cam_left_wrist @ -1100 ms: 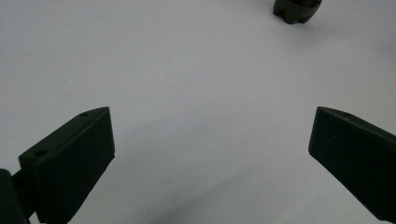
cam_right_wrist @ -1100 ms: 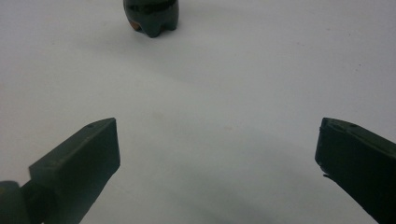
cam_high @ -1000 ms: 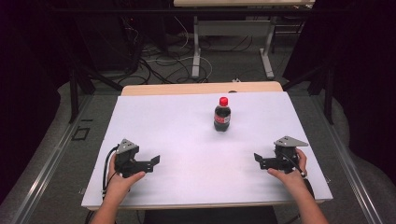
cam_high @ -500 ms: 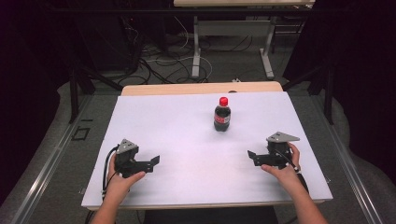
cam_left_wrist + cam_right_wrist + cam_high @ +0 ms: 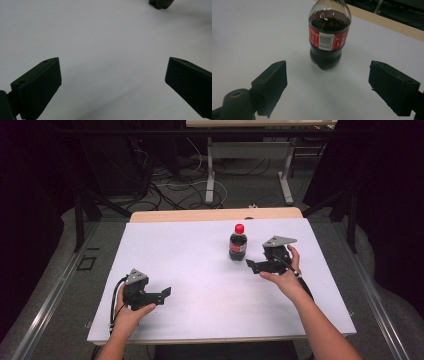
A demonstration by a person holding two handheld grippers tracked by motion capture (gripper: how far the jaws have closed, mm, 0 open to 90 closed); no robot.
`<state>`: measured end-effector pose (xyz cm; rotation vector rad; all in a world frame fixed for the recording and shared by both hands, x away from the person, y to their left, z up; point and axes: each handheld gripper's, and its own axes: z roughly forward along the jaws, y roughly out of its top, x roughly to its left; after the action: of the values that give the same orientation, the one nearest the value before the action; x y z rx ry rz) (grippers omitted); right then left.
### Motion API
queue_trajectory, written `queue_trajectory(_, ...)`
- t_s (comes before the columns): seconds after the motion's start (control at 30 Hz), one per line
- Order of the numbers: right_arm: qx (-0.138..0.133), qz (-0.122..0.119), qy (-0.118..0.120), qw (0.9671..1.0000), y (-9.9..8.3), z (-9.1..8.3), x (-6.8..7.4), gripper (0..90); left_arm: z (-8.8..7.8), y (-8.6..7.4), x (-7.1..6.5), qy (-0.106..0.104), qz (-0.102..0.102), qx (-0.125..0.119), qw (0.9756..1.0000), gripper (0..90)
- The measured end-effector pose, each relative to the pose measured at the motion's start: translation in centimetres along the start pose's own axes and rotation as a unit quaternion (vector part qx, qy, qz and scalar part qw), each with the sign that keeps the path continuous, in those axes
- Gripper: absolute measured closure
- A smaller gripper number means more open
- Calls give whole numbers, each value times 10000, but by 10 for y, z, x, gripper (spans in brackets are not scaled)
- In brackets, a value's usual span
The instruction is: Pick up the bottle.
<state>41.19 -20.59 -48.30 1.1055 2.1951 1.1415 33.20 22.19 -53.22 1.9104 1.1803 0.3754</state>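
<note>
A small cola bottle (image 5: 238, 242) with a red cap and red label stands upright on the white tabletop (image 5: 200, 270), right of centre. My right gripper (image 5: 253, 265) is just to its right and a little nearer, jaws wide open and empty. In the right gripper view the bottle (image 5: 328, 37) stands a short way ahead between the two jaws, untouched. My left gripper (image 5: 165, 295) rests low at the table's near left, open and empty. Bare white surface lies between its jaws in the left gripper view, and a dark bit of the bottle's base (image 5: 161, 3) sits at the top edge.
A wooden strip (image 5: 215, 214) runs along the table's far edge. Beyond it are a grey floor, loose cables (image 5: 165, 185) and the legs of another table (image 5: 210, 170). Dark curtains close in both sides.
My right gripper has moved forward and to the left across the table, ending close beside the bottle. The left gripper and the bottle have stayed where they were.
</note>
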Motion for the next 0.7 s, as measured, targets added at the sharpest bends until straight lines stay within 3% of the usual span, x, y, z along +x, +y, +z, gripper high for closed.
queue_trajectory(0.2,-14,-75,8,10000,15,20,0,155,1,-1,0,-10,-21,40,10000,9)
queue_trajectory(0.27,-137,-17,-23,9999,19,31,-3,169,1,-1,1,-14,-31,49,10000,9)
queue_trajectory(0.37,-136,137,74,9998,22,43,-5,189,1,-1,1,-25,-30,48,10000,9)
queue_trajectory(0.57,-109,42,64,9999,26,59,-5,208,2,-1,2,-29,-34,53,10000,9)
queue_trajectory(0.7,-131,108,68,9998,25,66,-6,228,2,-1,2,-39,-41,66,10000,9)
